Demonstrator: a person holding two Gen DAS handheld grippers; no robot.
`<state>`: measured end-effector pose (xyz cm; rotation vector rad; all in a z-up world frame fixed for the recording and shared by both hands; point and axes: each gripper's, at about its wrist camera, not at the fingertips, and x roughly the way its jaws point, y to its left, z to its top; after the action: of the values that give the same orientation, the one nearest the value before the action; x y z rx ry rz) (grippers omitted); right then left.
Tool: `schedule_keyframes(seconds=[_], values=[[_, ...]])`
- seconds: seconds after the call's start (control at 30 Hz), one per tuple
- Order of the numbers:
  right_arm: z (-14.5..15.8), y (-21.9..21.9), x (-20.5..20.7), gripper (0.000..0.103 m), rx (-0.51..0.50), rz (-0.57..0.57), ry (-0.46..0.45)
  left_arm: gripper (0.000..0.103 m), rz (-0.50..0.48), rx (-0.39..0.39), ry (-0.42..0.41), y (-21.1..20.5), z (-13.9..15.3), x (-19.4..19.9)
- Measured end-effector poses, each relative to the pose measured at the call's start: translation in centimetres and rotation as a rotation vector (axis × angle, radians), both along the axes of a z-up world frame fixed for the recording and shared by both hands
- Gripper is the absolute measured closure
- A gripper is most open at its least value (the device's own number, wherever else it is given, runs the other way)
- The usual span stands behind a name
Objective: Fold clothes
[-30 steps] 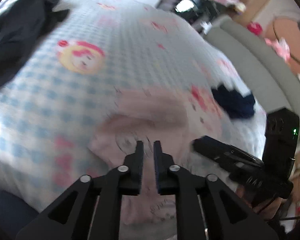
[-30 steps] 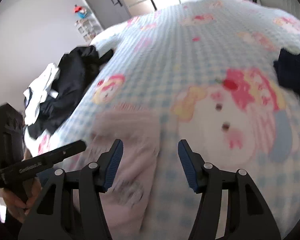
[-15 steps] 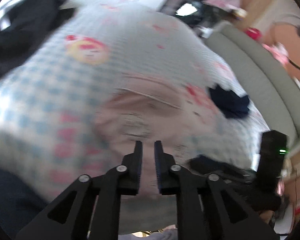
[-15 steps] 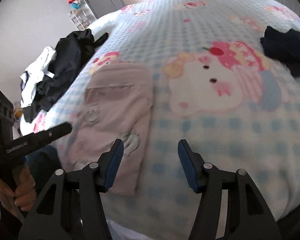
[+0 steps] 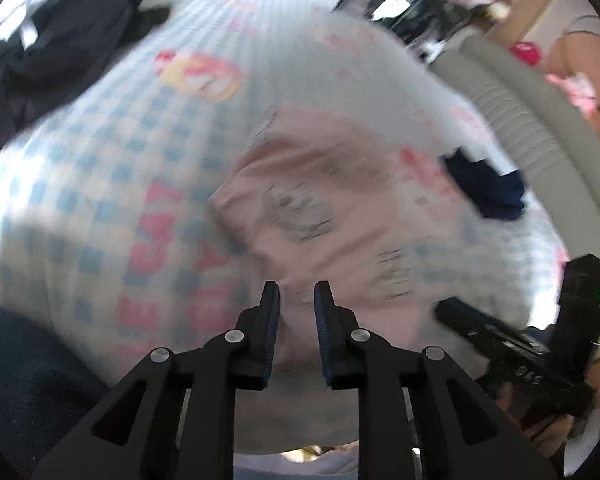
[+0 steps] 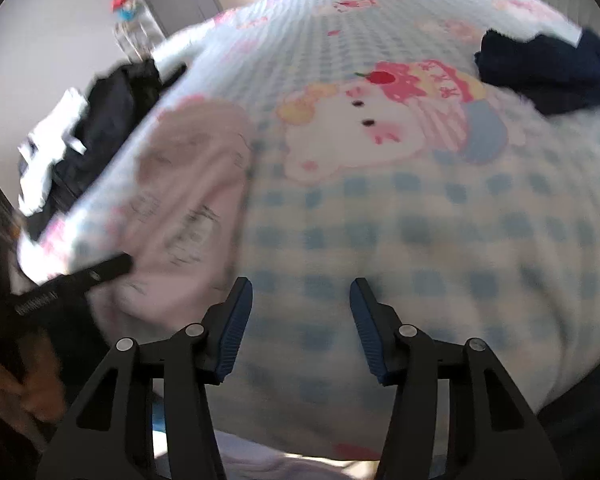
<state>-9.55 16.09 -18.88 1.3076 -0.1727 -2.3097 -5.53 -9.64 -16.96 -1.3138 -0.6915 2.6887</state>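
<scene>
A pale pink garment (image 5: 324, 200) printed with small drawings lies folded in a rough rectangle on the checked bedspread (image 5: 100, 160). My left gripper (image 5: 296, 290) hovers at its near edge, open by a narrow gap with nothing between the pads. In the right wrist view the same pink garment (image 6: 192, 200) sits to the left. My right gripper (image 6: 301, 292) is wide open and empty over bare blanket beside it. One black finger (image 6: 100, 268) of the left tool points at the garment's near corner. Both views are motion-blurred.
A navy garment (image 6: 548, 68) lies bunched at the far right of the bed (image 6: 420, 220). A black-and-white clothes pile (image 6: 96, 128) sits at the far left edge. A grey padded bed frame (image 5: 540, 128) runs along the right side. The bed's front edge is just below both grippers.
The left gripper's jaws have parted slightly from their near-shut gap. Both cameras have shifted over the bed's near edge. The pink garment lies where it was; the right gripper stays wide open.
</scene>
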Motion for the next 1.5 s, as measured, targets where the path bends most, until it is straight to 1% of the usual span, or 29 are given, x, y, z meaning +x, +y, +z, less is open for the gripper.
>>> schedule_keyframes(seconds=[0.03,0.07,0.1,0.17,0.23,0.27,0.3,0.37,0.43,0.47,0.53,0.6,0.67,0.77,0.8,0.87,0.93,1.0,1.03,1.13,1.2,1.27,1.3,1.37,1.43,1.5], values=[[0.2,-0.4,0.1,0.048,-0.029,0.013,0.010,0.079,-0.019,0.007,0.015,0.4,0.2,0.1],[0.5,-0.8,0.3,0.045,-0.057,0.027,0.019,0.076,-0.039,0.015,0.029,0.9,0.4,0.2],[0.4,-1.3,0.4,0.044,-0.067,0.041,0.019,0.075,-0.051,0.005,0.016,1.3,0.2,0.1],[-0.2,-2.3,0.6,0.044,-0.058,0.072,0.000,0.075,-0.035,-0.055,-0.049,0.8,-0.6,0.6],[-0.9,-3.6,0.3,0.044,0.000,0.088,-0.021,0.075,-0.019,-0.115,-0.114,0.3,-1.4,1.1],[-1.0,-3.7,0.3,0.046,0.011,0.084,-0.021,0.071,0.009,-0.158,-0.131,0.0,-1.5,1.1],[-0.7,-3.2,0.4,0.046,0.001,0.071,-0.010,0.067,0.019,-0.154,-0.128,-0.3,-1.3,1.2],[0.0,-2.3,0.5,0.046,-0.018,0.044,0.014,0.067,0.038,-0.145,-0.121,-0.9,-1.0,1.4],[0.8,-1.3,0.3,0.046,-0.041,0.010,0.045,0.069,0.043,-0.143,-0.077,-0.8,0.0,2.0],[0.8,-1.1,0.1,0.046,-0.051,-0.001,0.044,0.069,0.045,-0.142,-0.055,-0.7,0.5,2.3],[0.3,-1.2,-0.4,0.046,-0.069,-0.011,0.017,0.069,0.049,-0.182,0.015,-0.1,2.0,3.0],[-0.1,-1.3,-0.9,0.045,-0.086,-0.012,-0.003,0.069,0.060,-0.314,0.102,1.4,4.0,4.1],[-0.1,-2.1,-1.5,0.045,-0.067,0.009,0.005,0.067,0.013,-0.367,0.137,2.6,5.3,3.9],[-0.1,-3.4,-2.6,0.045,-0.022,0.041,0.022,0.066,-0.053,-0.336,0.071,2.4,4.5,1.3],[-0.1,-3.8,-2.9,0.045,-0.007,0.052,0.028,0.066,-0.063,-0.325,0.044,2.9,3.5,-0.1],[-0.1,-4.6,-3.7,0.045,0.020,0.076,0.033,0.066,-0.082,-0.283,-0.006,2.6,2.4,-1.7],[-0.4,-5.2,-4.5,0.045,0.033,0.107,0.022,0.066,-0.120,-0.228,-0.065,2.9,0.2,-4.2],[-1.0,-5.5,-4.8,0.045,0.038,0.131,0.015,0.066,-0.130,-0.208,-0.111,2.7,-1.6,-5.5],[-1.4,-5.4,-4.9,0.045,0.034,0.129,0.009,0.066,-0.129,-0.204,-0.113,2.5,-1.9,-5.5],[-2.1,-5.1,-5.0,0.045,0.005,0.112,-0.004,0.065,-0.115,-0.228,-0.093,2.3,-1.9,-5.4],[-2.0,-4.8,-5.0,0.045,-0.005,0.099,0.001,0.065,-0.077,-0.261,-0.085,1.8,-1.6,-5.1],[-1.7,-4.3,-5.0,0.046,0.011,0.062,0.020,0.066,-0.032,-0.288,-0.084,1.1,-1.5,-4.8],[-1.7,-3.9,-5.1,0.048,0.031,0.033,0.021,0.065,-0.014,-0.257,-0.087,0.5,-1.5,-4.5],[-2.0,-3.0,-5.4,0.057,0.077,-0.026,0.005,0.066,0.018,-0.213,-0.097,-0.5,-1.7,-4.2],[-2.1,-2.0,-5.3,0.057,0.045,-0.043,-0.015,0.067,0.030,-0.165,-0.082,-1.1,-1.5,-3.8],[-1.6,-1.6,-4.8,0.052,0.009,-0.048,-0.006,0.067,0.018,-0.165,-0.028,-0.8,-0.5,-3.1]])
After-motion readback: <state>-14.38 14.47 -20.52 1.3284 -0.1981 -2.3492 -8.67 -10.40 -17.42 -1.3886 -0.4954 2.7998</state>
